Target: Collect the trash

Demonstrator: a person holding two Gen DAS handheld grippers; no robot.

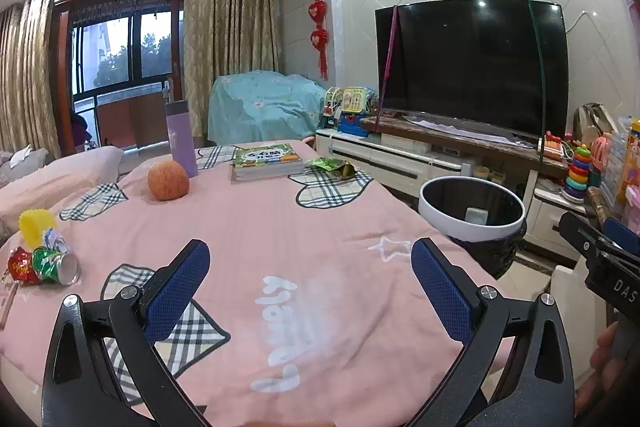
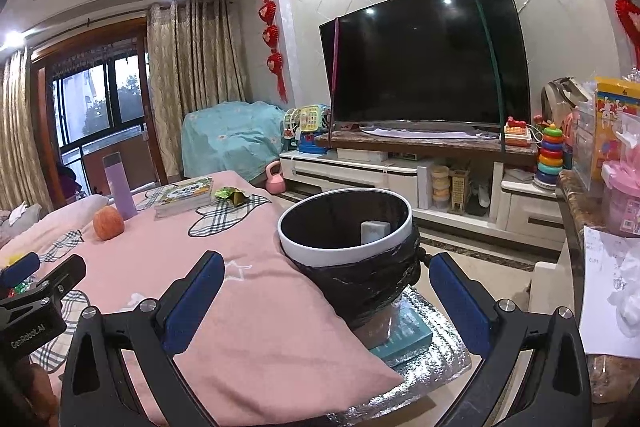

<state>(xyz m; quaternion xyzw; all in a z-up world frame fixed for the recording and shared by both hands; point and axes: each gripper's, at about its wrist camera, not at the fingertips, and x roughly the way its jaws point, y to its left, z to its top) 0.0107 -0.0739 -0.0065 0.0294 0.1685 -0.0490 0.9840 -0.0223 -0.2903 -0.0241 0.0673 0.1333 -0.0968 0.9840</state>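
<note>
A white-rimmed trash bin (image 1: 472, 213) with a black liner stands off the right edge of the pink-covered table (image 1: 280, 251); it also shows in the right wrist view (image 2: 346, 231), with a white item inside. A crushed green can (image 1: 56, 263), a red wrapper (image 1: 22, 267) and a yellow cup (image 1: 34, 223) lie at the table's left edge. A green wrapper (image 1: 334, 167) lies near the books, and shows in the right wrist view (image 2: 232, 195). My left gripper (image 1: 310, 279) is open and empty above the table. My right gripper (image 2: 326, 301) is open and empty in front of the bin.
An orange fruit (image 1: 168, 181), a purple bottle (image 1: 182, 139) and a stack of books (image 1: 268, 161) sit at the table's far side. A TV (image 1: 472, 67) on a low cabinet stands behind the bin. Toys crowd a shelf (image 2: 600, 155) at the right.
</note>
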